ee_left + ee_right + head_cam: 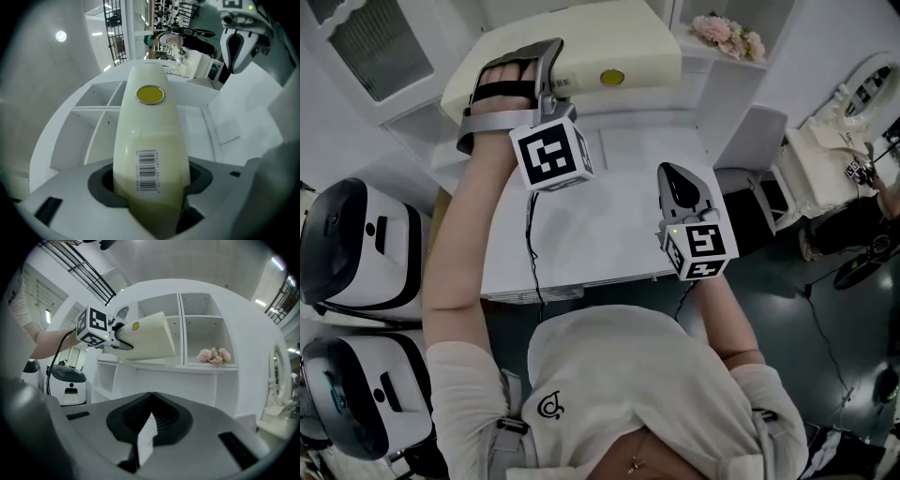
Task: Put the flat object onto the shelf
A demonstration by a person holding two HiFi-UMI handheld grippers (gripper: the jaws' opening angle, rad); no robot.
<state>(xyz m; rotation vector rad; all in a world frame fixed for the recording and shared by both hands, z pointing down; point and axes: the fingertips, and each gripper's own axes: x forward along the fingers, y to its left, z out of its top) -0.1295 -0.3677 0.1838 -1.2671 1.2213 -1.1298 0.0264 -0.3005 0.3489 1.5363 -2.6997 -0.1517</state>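
A person's left gripper (151, 186) is clamped on a cream flat object (150, 136), holding it in the air in front of a white shelf unit (181, 329). The jaws press against the slab's two broad faces, near one end. The slab's long axis runs straight out from the gripper toward the open compartments. Its far end sits close to the divider between the upper compartments, though whether it has crossed into one cannot be told. The slab stands roughly on edge and somewhat tilted. Its narrow upper edge carries a round yellow sticker (150, 94) farther out and a white barcode label (147, 171) just ahead of the jaws. The digits under the bars are too small to read.

The right gripper (150, 397) is held level over the white worktop (609, 220), well apart from the slab, with its jaws closed on each other and nothing between them. A bunch of pink flowers (214, 356) lies in a right-hand compartment. The person's pale shirt bears a small dark emblem (549, 406) with no legible words.
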